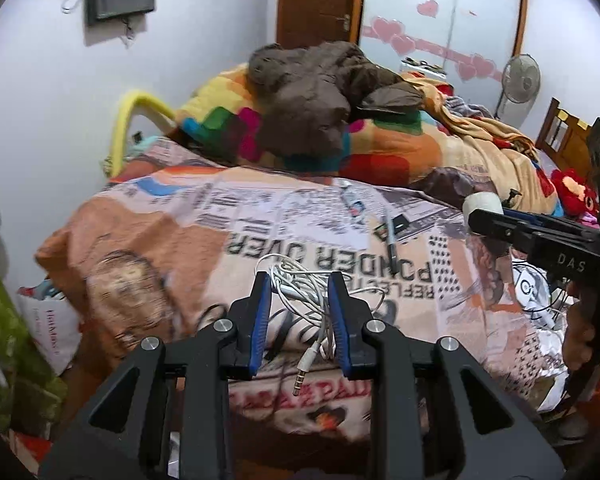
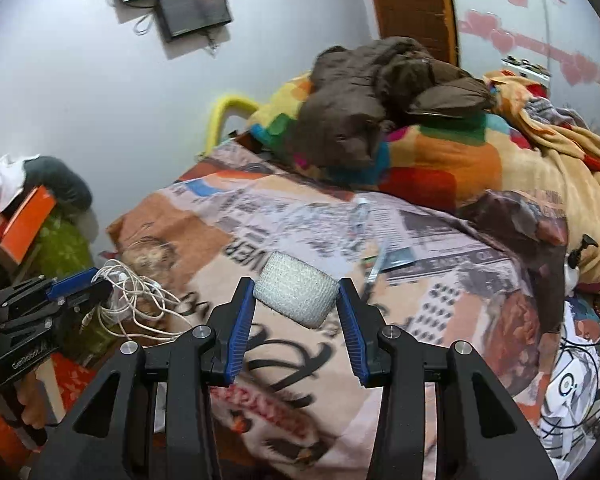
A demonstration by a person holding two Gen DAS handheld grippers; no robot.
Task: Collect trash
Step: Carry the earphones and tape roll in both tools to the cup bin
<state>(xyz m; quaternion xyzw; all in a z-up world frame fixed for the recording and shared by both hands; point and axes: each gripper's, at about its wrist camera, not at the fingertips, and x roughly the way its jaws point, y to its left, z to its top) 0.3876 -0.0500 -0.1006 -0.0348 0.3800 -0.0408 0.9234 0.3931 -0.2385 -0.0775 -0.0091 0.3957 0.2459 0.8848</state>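
Note:
My left gripper (image 1: 299, 286) is shut on a tangle of white earphone cable (image 1: 308, 300), held above the printed bedspread (image 1: 148, 248); the plug hangs down between the fingers. The same gripper and cable (image 2: 136, 300) show at the left of the right wrist view. My right gripper (image 2: 296, 292) is shut on a white bandage roll (image 2: 296, 294), held above the bed. That roll (image 1: 482, 204) and gripper also show at the right of the left wrist view. A pen (image 1: 391, 240) and a small wrapper (image 1: 354, 202) lie on the bedspread farther back.
A brown jacket (image 1: 316, 96) lies on colourful blankets (image 1: 400, 148) at the back of the bed. A fan (image 1: 520, 80) and wardrobe (image 1: 440, 12) stand behind. Clutter and a white bag (image 1: 48, 324) sit on the floor at left. Papers and cables (image 2: 572, 396) lie at right.

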